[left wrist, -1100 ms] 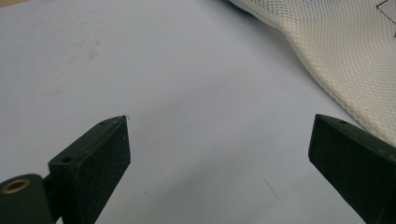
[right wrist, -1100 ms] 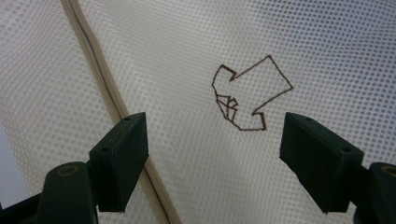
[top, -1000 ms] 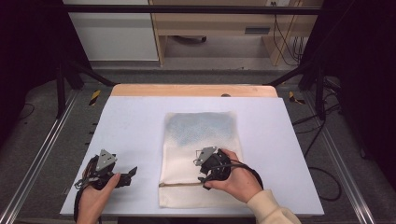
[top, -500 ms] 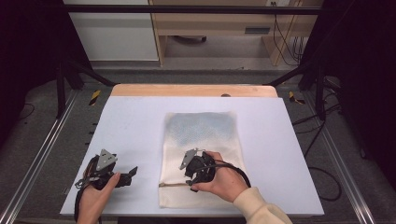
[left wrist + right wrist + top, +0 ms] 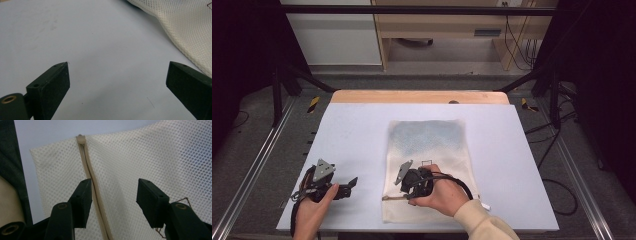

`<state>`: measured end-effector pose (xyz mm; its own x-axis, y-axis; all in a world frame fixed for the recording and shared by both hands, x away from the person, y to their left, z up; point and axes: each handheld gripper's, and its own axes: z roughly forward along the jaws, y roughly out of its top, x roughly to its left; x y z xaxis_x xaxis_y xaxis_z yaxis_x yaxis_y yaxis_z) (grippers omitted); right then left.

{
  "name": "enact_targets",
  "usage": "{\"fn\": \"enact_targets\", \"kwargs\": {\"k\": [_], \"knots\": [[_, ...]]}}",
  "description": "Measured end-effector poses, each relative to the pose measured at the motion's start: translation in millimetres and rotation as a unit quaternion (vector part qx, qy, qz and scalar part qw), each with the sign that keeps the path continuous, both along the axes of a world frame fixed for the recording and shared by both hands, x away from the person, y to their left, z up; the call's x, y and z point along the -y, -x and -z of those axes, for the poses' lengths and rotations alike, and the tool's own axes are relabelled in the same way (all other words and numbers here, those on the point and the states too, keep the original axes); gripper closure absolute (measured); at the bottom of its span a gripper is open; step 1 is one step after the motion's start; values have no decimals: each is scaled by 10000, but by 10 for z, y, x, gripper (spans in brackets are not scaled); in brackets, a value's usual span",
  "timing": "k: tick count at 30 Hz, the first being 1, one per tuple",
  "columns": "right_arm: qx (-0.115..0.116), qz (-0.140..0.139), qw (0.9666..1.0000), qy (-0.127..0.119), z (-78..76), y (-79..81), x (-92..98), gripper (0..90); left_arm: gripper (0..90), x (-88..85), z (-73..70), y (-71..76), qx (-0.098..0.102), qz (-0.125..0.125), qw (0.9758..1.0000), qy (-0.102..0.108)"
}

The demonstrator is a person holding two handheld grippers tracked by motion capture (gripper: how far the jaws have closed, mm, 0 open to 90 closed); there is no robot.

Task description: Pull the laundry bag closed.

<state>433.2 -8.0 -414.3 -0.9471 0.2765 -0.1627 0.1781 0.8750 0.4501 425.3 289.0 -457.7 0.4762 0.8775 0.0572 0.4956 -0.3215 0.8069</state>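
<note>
Right gripper view: right gripper [image 5: 113, 202] fingers, just closing, straddle the cream mesh laundry bag's [image 5: 428, 150] zip, nothing pinched yet; bag lies centre-frame on the worktop [image 5: 352, 135]. Left gripper [image 5: 117, 82] gapes idle.

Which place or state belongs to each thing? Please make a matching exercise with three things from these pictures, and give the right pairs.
Things:
1. mesh bag
2. left gripper
3. right gripper

Places or states:
A. rests on the bare white table, jaws wide apart, nothing between them
B. lies flat in the middle of the table, a zipper along its near edge
C. over the bag, jaws half open and just closing, one on each side of the zipper

Pairs: 1-B, 2-A, 3-C
</note>
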Motion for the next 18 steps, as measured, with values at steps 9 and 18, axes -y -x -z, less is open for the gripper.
{"fn": "enact_targets", "kwargs": {"k": [9,18], "knots": [[-55,-279,9996,67,-12,37,-145,566,52,4,4,-5,11,4,10000,-62],[-157,-483,9987,35,-2,35,-287,636,53,-23,-2,-15,20,-61,10000,-43]]}}
